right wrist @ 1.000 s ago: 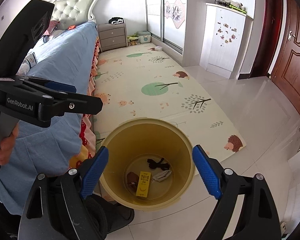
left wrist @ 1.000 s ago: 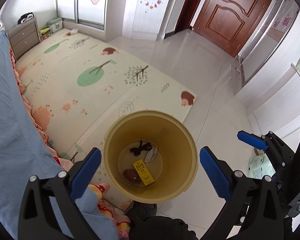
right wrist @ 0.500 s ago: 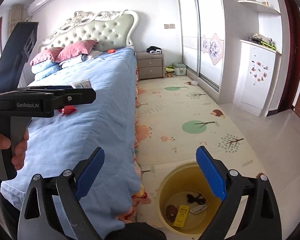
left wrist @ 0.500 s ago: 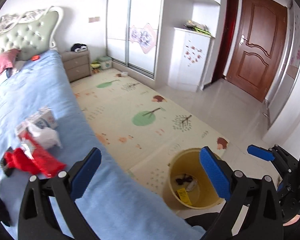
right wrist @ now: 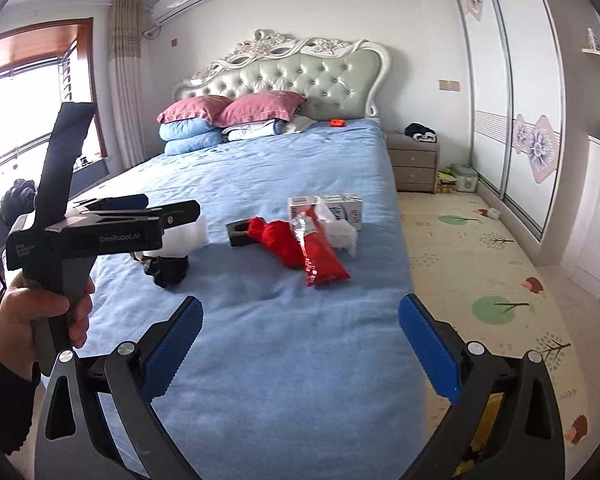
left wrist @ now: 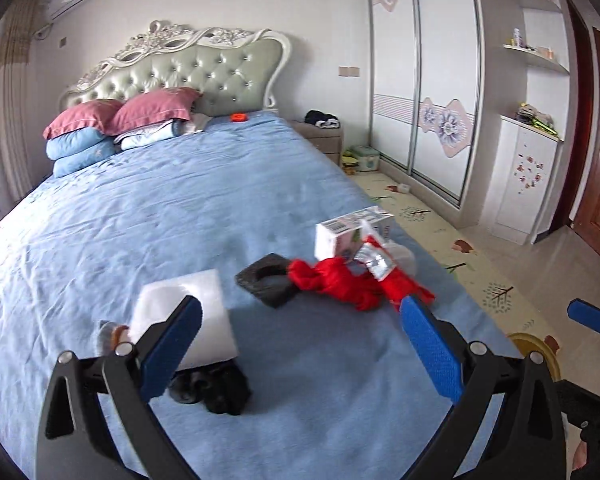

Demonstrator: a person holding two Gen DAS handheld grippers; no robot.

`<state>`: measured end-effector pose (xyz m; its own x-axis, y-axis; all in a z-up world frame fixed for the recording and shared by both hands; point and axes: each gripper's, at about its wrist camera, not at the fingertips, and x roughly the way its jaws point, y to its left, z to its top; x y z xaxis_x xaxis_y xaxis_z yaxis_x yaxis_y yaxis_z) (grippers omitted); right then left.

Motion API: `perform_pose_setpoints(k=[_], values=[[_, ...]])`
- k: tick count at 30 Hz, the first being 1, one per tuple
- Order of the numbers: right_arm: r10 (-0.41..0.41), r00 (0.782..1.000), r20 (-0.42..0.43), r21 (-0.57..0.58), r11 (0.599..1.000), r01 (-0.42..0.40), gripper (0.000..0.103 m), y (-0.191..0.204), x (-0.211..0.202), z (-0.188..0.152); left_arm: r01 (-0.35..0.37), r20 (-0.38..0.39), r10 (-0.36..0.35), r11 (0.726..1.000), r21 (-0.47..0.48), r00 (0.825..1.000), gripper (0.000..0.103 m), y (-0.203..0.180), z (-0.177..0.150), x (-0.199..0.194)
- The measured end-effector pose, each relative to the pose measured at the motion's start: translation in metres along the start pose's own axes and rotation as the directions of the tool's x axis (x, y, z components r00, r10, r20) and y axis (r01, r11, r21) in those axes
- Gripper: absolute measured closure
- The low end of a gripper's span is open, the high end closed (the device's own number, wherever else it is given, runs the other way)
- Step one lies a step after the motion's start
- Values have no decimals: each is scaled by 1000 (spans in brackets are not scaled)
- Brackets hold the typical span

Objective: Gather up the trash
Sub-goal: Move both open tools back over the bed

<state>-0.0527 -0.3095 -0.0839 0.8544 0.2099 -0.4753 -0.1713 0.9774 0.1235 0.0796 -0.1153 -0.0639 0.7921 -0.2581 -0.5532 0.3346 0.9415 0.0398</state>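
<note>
Turned from yellow bin (left wrist: pixel 534 350) to bed (left wrist: pixel 228 196) | both grippers (left wrist: pixel 300 344) (right wrist: pixel 300 340) empty, spread wide | next probably red snack wrapper (right wrist: pixel 320 252)

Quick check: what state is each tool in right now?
Left tool: open, holding nothing, above the bed.
Right tool: open, holding nothing.

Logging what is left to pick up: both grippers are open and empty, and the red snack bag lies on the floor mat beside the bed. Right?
Not quite. The red snack bag lies on the blue bed, not on the floor mat, as the right wrist view shows. The left gripper and right gripper are open and empty.
</note>
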Motion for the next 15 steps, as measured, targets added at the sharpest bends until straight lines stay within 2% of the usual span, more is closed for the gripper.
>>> perform_pose_setpoints(k=[5, 8, 12, 15], values=[[45, 999, -10, -55, 997, -45, 8, 36, 24, 16, -60, -22, 59, 997, -52, 998, 4, 40, -15, 5], [73, 997, -17, -67, 995, -74, 8, 48, 36, 23, -72, -49, 68, 993, -98, 996, 4, 55, -18, 17], [91, 996, -23, -81, 992, -92, 8, 56, 49, 31, -89, -93, 77, 988, -129, 993, 4, 64, -24, 39], [101, 994, -31, -79, 992, -103, 8, 59, 58, 34, -142, -100, 131, 983, -116, 986, 4, 64, -24, 53]])
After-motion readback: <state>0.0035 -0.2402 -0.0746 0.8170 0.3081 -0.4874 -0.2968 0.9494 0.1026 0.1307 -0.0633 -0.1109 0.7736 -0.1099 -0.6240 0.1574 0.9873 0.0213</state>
